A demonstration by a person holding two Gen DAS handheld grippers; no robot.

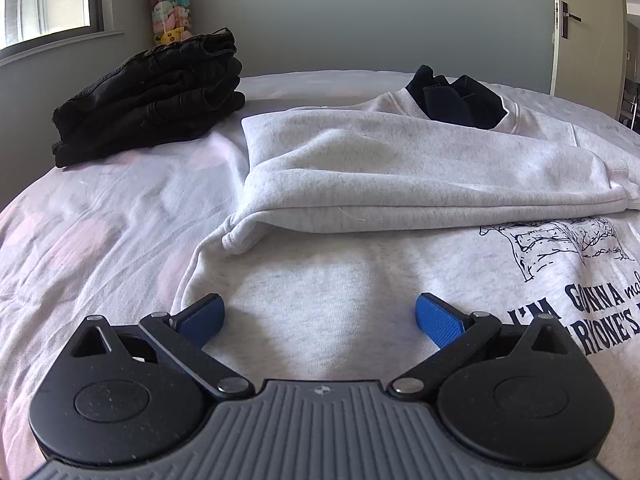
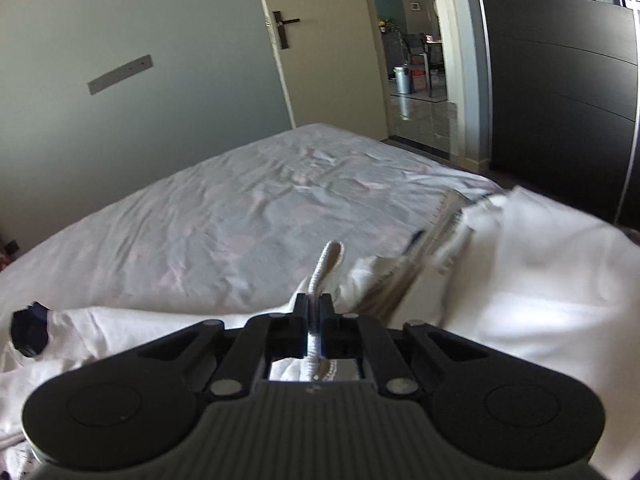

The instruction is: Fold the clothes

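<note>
Left gripper [image 1: 319, 318]: blue pads spread wide, holding nothing, low over the pale grey fleece sweatshirt with dark blue printed lettering [image 1: 360, 280] spread on the wrinkled white-and-pink bedsheet [image 1: 100, 240]. Just ahead of the pads, one sleeve [image 1: 400, 168] folded across the chest; beyond it at the neckline, a dark navy garment [image 1: 456, 100]. Far ahead and to the left, a stack of folded black jeans [image 1: 152, 96].

Right gripper [image 2: 315, 312]: pinched tight on a ribbed white cuff or hem edge [image 2: 326, 268] of the same sweatshirt (which of the two, hard to tell), a loop of it poking up past the fingertips, loose fabric bunched to the right.

Risks from here, as a judgement:
- thin ribbed edge slipping out of the clamp if pulled fast — only a narrow strip gripped
- whole sweatshirt dragging across the sheet, since nothing pins the body down
- folded sleeve sliding off the chest and undoing itself
- navy garment caught up in the fold
</note>
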